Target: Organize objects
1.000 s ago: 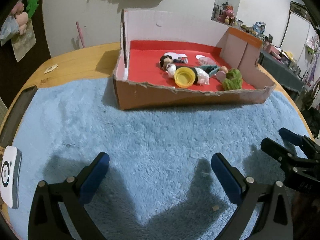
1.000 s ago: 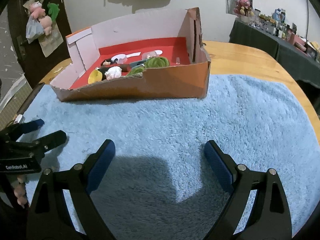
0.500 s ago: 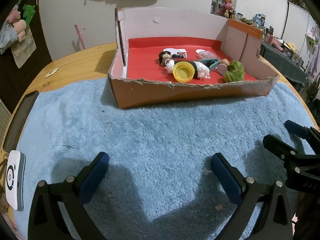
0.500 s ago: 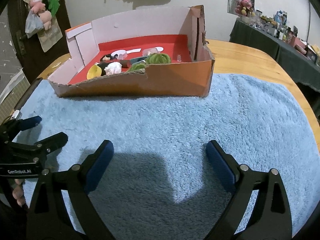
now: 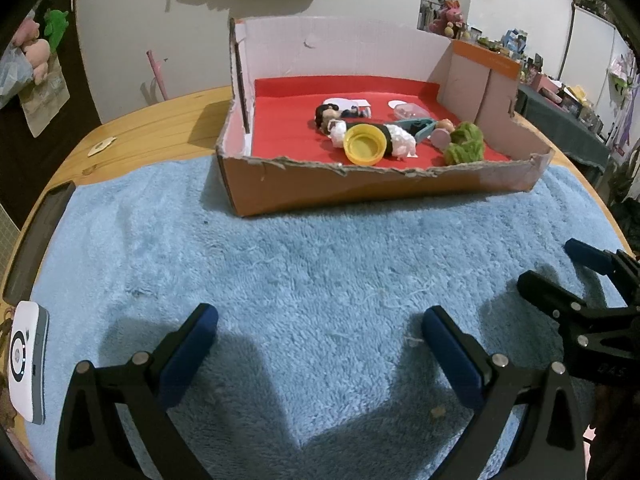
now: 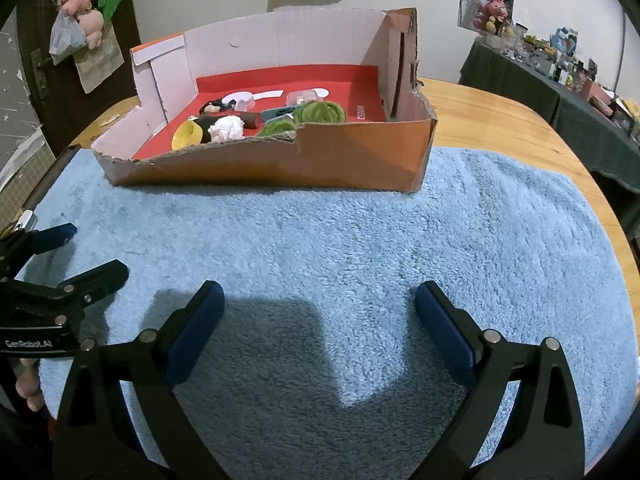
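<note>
A torn cardboard box [image 5: 360, 188] with a red floor stands at the far side of the blue mat. In it lie a yellow cap [image 5: 364, 146], a white crumpled piece [image 5: 400, 140], a small doll [image 5: 326, 114], a teal item [image 5: 418, 126] and a green plush [image 5: 464, 146]. The right wrist view shows the same box [image 6: 280, 164], cap [image 6: 186, 134] and plush [image 6: 322, 112]. My left gripper [image 5: 320, 320] hovers open over bare mat. My right gripper [image 6: 319, 296] is opening its jaws, with nothing between them. Both sit well short of the box.
The fluffy blue mat [image 5: 320, 264] covers a round wooden table [image 6: 492, 120]. A white device [image 5: 24, 360] and a dark flat slab [image 5: 36, 248] lie at the mat's left edge. A cluttered dark side table [image 6: 560, 76] stands at the far right.
The right gripper's fingers have spread slightly wider. Both views have shifted a little, so the box sits a bit lower in frame. Nothing in the box has moved.
</note>
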Motion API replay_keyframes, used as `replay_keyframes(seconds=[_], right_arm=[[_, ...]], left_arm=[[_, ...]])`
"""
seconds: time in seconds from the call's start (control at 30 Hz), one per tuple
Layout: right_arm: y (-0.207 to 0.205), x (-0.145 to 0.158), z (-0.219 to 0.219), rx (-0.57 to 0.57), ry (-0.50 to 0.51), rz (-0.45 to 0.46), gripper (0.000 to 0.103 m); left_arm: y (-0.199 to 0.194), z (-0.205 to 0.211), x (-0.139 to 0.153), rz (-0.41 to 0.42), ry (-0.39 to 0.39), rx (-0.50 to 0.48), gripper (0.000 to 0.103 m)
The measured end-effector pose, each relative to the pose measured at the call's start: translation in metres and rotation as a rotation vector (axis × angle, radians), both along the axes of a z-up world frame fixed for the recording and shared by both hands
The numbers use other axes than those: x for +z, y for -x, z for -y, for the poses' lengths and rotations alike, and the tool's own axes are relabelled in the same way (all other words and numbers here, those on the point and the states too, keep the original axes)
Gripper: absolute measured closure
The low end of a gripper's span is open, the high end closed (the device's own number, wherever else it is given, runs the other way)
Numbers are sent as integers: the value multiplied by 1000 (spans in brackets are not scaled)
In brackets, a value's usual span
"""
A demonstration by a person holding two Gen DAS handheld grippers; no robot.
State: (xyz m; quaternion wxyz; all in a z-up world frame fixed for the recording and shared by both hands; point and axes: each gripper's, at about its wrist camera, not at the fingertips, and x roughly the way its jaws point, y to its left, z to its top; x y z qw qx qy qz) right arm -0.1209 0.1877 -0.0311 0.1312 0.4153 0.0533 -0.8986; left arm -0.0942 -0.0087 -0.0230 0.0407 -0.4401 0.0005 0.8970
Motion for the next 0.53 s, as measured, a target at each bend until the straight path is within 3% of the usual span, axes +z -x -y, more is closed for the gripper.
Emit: replay_keyframes(seconds=[0.53], right_arm=[[-1,0,-1,0,-4,0,5]], left_arm=[[3,2,0,-7,-18,0,0]])
